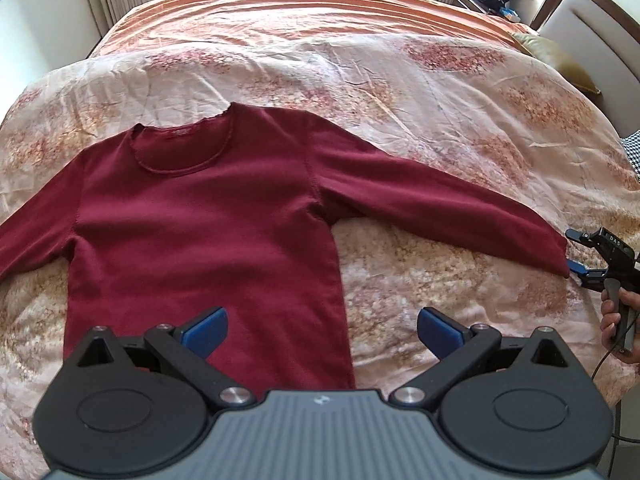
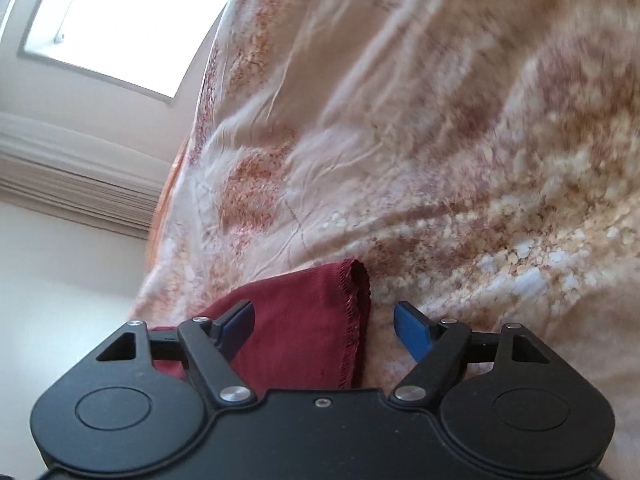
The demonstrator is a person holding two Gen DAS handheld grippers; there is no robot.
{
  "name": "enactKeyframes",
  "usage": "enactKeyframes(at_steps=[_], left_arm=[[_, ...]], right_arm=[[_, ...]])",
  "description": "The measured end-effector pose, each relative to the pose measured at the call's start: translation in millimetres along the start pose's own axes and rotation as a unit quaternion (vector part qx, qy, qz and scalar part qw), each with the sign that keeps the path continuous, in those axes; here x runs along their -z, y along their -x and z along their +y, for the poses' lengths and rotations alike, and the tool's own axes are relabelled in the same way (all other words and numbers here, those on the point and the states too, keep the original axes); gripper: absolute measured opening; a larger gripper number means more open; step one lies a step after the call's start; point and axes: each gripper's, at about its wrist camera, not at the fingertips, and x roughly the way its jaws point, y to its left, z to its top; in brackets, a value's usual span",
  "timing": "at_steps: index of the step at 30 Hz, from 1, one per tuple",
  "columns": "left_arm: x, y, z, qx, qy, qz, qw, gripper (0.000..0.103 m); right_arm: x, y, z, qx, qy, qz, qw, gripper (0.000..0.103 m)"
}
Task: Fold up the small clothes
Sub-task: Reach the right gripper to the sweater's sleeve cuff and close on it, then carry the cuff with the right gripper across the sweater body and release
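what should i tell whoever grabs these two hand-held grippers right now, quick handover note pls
Left hand-held gripper: open, empty, over the lower right edge of the maroon sweater.
Right hand-held gripper: open, astride the sleeve cuff, pads not pressing it.
Sweater: flat, front up, on the floral bedspread, both sleeves spread out.
Done: laid out only; no fold made.
Left: grip the cuff, fold the sleeves in, then fold the body.

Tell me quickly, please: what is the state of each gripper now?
Left gripper: open, holding nothing, above the hem of the red sweater.
Right gripper: open around the sleeve cuff, pads not yet pressing on it.
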Motion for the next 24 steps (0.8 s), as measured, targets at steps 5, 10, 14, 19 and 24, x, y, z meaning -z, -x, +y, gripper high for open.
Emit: enactKeyframes(at_steps=[5, 10, 14, 19, 24], left_arm=[[-2, -8, -9, 0.003, -0.007, 0.010, 0.9999, 0.103], [-2, -14, -14, 0.004, -0.016, 0.016, 0.9997, 0.103], [-3, -22, -18, 0.006, -0.021, 0.014, 0.9997, 0.103], [-17, -45, -17, -0.014, -0.022, 0.006, 0.9996, 0.103], [-34, -65, -6, -0.056, -0.014, 0.014, 0.9982, 0.103]], right_arm=[[-4, -3, -22, -0.055, -0.021, 0.012, 0.998, 0.073], [-5, -10, -23, -0.075, -0.017, 0.027, 0.997, 0.056], [-7, -14, -19, -0.084, -0.015, 0.035, 0.996, 0.026], [-3, -8, 11, -0.091, 0.021, 0.032, 0.995, 0.011], [5, 4, 58, -0.104, 0.062, 0.027, 0.992, 0.011]])
